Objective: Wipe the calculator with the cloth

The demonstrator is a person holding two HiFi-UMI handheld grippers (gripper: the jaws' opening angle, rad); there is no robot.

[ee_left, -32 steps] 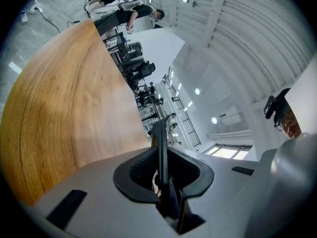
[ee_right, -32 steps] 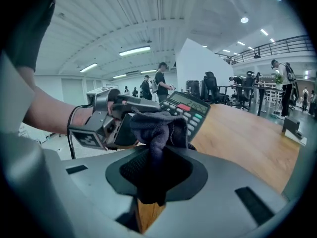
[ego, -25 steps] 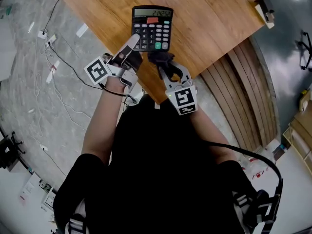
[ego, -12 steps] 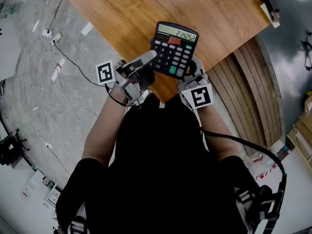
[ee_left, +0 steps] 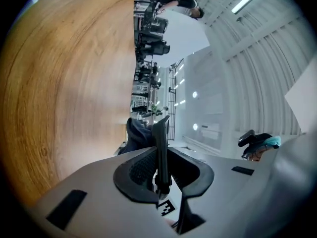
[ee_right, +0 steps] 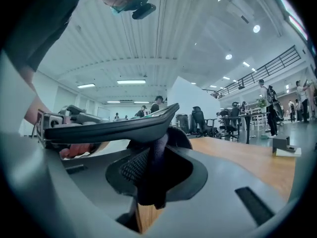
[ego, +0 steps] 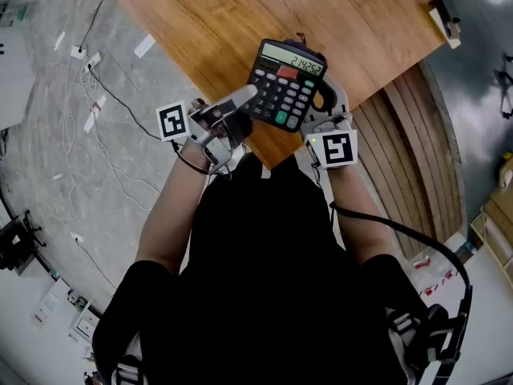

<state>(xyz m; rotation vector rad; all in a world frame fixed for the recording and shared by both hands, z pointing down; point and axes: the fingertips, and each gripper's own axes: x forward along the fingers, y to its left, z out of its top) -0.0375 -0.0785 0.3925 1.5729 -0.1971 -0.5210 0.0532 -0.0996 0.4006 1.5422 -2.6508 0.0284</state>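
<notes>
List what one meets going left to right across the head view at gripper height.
grey floor → left gripper → calculator, which it grips → right gripper, gripping the cloth → wooden planks

Wooden table (ego: 240, 22); cables (ego: 112, 107) trail across grey floor (ego: 48, 175).

The calculator (ego: 285, 88) is showing the digits 214252 on its pale green display (ego: 292, 56). The legends on its keys (ego: 276, 95) are appearing too small to read from the head view.
</notes>
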